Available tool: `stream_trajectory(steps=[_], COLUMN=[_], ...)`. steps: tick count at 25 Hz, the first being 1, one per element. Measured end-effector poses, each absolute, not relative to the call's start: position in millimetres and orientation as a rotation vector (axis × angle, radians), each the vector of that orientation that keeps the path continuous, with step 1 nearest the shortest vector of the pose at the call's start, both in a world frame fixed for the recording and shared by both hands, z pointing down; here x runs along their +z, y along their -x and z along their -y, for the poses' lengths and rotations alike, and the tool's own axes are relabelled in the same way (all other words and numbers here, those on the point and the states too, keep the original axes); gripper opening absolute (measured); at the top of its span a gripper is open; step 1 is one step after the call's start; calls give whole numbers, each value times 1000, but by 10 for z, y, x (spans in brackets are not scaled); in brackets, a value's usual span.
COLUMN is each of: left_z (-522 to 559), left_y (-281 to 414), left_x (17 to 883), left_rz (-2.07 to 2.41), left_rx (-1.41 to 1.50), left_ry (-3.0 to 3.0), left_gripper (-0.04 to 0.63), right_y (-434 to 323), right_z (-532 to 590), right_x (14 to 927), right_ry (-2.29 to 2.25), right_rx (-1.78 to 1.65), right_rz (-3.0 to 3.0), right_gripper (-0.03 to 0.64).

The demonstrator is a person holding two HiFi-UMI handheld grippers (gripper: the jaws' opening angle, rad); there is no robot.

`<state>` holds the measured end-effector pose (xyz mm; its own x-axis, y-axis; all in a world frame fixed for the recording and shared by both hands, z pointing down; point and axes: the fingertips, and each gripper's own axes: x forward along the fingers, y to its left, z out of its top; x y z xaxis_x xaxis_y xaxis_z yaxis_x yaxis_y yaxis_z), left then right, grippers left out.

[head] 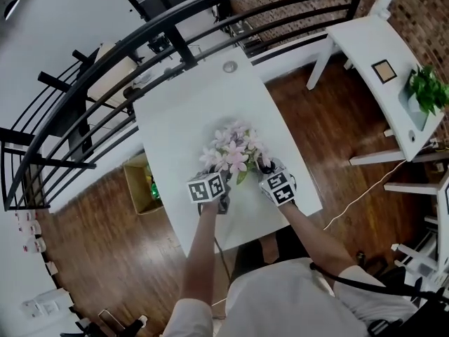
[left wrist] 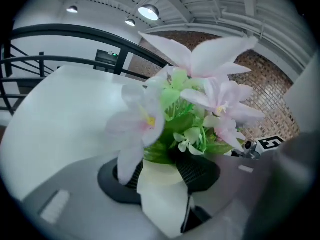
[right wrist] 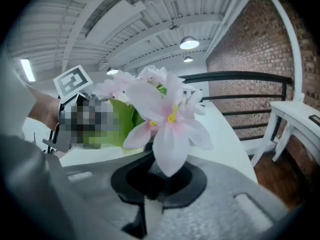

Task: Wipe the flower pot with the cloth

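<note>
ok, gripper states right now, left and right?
Left gripper: closed on the pot.
Right gripper: closed on a thin white strip, likely the cloth.

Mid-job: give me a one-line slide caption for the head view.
Head view: left gripper and right gripper flank pale pink flowers on a white table by a black railing.
</note>
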<state>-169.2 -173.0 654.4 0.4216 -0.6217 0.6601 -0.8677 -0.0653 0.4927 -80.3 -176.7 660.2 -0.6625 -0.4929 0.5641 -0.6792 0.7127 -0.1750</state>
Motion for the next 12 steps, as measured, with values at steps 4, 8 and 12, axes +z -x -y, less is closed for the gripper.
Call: stream_trajectory(steps=[4,8,12], left_z=[1716,1689,1613], left_y=[1634,1644,1658], left_x=[6561,6546,6538], left_rz=[1357,1418,1476], left_rx=[297,227,191], left_ry=[-1718,-1640,-1553], left_gripper=[215,206,206], right_y=[780,851,938], right_z=[1717,1503,1367], right_x=[6655,6698,6704], right_ry=[-866,-806,-803], right_rx=[495,518,535], right_rz=[2442,2431,2438], right_gripper=[6,6,6])
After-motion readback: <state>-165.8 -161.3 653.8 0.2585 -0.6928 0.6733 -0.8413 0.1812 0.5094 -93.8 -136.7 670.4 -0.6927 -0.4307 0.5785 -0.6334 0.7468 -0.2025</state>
